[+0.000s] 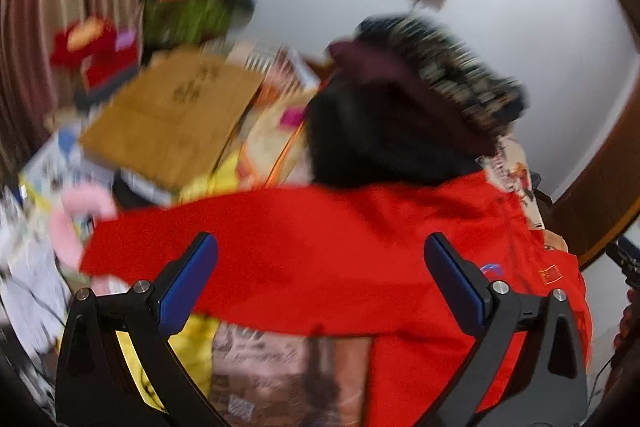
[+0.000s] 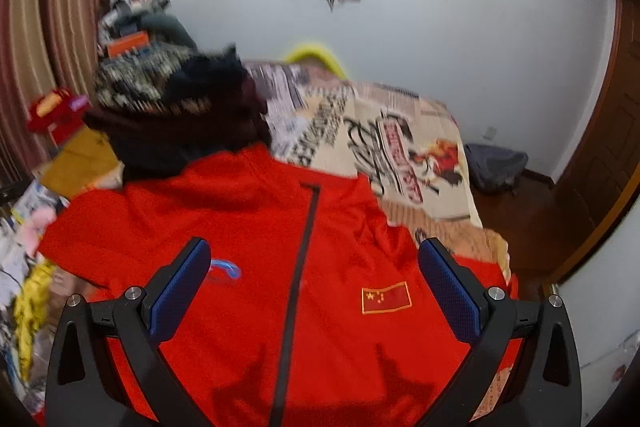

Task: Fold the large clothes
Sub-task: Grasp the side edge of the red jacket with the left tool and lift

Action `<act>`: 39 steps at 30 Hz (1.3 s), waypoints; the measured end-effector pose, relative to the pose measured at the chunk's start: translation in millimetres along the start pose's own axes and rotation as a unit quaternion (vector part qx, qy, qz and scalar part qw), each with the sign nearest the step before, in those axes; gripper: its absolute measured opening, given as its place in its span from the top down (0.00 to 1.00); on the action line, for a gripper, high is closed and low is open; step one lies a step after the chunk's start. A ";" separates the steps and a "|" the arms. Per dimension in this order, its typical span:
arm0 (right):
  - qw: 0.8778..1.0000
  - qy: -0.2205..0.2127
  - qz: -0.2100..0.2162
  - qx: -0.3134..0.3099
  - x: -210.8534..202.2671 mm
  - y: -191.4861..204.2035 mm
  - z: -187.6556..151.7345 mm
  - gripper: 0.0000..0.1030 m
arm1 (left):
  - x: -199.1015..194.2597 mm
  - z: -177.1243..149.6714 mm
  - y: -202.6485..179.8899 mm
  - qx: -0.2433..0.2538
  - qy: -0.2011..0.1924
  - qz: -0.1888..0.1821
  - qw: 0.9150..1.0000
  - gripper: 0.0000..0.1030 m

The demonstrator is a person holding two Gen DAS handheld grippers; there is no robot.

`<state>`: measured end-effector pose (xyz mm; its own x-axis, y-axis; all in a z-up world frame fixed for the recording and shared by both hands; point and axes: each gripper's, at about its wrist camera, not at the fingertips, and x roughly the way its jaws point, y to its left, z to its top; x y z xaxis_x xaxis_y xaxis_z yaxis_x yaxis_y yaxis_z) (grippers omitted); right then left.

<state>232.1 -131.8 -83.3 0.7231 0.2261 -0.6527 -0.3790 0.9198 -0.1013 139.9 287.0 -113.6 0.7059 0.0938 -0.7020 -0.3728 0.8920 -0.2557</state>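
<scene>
- My left gripper (image 1: 320, 279) is spread wide with nothing between its blue pads — it hangs over the red jacket's sleeve.
- My right gripper (image 2: 314, 283) is just as wide and empty, above the chest.
- The red jacket (image 2: 248, 227) lies front-up on the printed bedspread (image 2: 360, 131), zipper (image 2: 298, 275) closed, beside a dark clothes pile (image 2: 180, 123).

Red jacket (image 2: 248, 227) with black zip (image 2: 298, 287), striped curtain (image 2: 48, 7), blue-padded jaws
</scene>
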 end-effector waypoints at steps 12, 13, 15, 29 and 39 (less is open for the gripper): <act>0.995 0.090 0.027 0.019 55.8 3.2 -19.0 0.00 | 92.3 -73.8 111.6 -0.173 0.142 -0.031 0.974 0.16; 0.995 0.092 0.024 0.016 58.6 4.5 -19.3 0.00 | 97.9 -76.7 117.3 -0.186 0.143 -0.031 0.972 0.18; 0.995 0.099 0.019 0.009 64.5 6.7 -21.2 0.00 | 107.7 -79.3 124.5 -0.203 0.144 -0.041 0.968 0.25; 0.996 0.087 -0.009 -0.017 63.8 3.8 -21.0 0.00 | 91.6 -31.2 88.5 -0.121 0.086 0.013 0.989 0.92; 0.998 0.058 0.014 0.009 38.6 -16.6 -20.0 0.00 | 20.1 34.1 -54.4 0.014 -0.026 -0.093 0.995 0.94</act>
<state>254.8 -144.7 -121.8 0.6405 0.2151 -0.7372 -0.3868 0.9196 -0.0678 194.9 255.4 -91.1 0.7915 -0.0524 -0.6089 -0.2158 0.9082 -0.3586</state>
